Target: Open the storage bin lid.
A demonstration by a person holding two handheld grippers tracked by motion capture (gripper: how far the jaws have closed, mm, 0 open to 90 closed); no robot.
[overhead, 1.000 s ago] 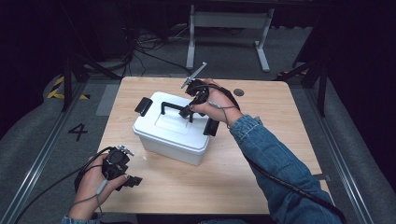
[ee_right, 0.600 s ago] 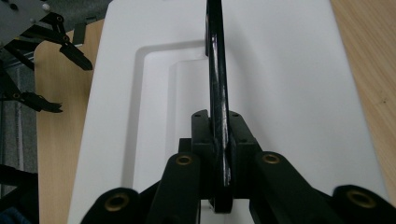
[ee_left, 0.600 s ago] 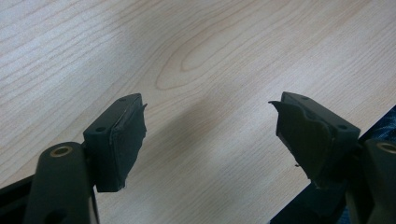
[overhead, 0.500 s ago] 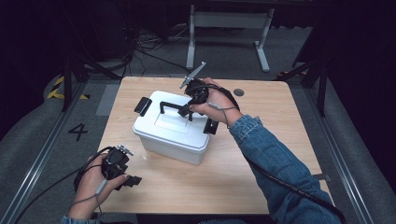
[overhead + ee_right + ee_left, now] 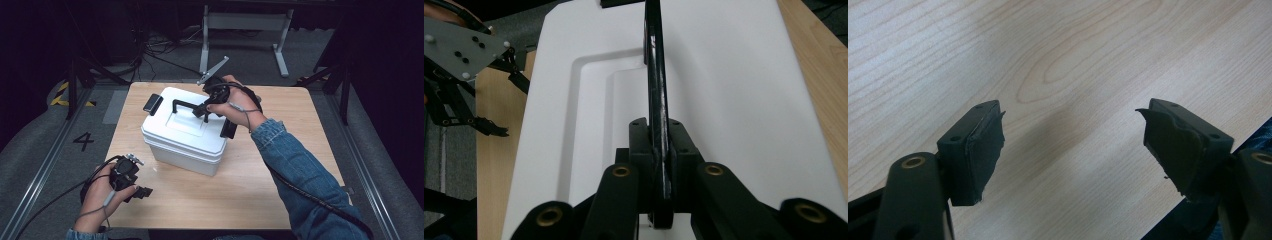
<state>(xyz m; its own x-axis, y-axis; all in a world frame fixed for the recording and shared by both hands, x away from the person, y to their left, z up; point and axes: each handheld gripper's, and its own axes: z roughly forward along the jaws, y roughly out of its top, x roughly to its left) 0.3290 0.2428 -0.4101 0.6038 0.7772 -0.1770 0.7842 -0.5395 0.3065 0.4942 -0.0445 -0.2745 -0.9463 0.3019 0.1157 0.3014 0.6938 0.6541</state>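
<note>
High view: a big white plastic box with a lid (image 5: 182, 135) sits in the middle of the light wooden worktop (image 5: 280, 175). The box has a thin black carry handle (image 5: 189, 106) on top, and the handle stands up from the lid. A black clip (image 5: 152, 104) sits on the far left end of the box.

The right hand-held gripper (image 5: 206, 109) is over the lid. Its jaws are squeezed tight on the black handle, near the handle's right end. The person's right hand (image 5: 239, 102) holds it, and a blue denim sleeve (image 5: 305, 175) comes in from the bottom right. A grey three-cornered plate (image 5: 212, 70) sticks up from the top of this hand-held gripper.

The left hand-held gripper (image 5: 142, 191) is near the front left corner of the worktop, well apart from the box. The person's left hand (image 5: 102, 195) holds it low over the wood.

Right gripper view: the right hand-held gripper (image 5: 659, 150) has both black jaws pressed against the thin handle (image 5: 655, 65), which runs straight up the middle over the white lid (image 5: 744, 90).

Left gripper view: the left hand-held gripper (image 5: 1070, 142) has its jaws wide apart with nothing between them. Bare wooden worktop (image 5: 1058, 65) lies under them.
</note>
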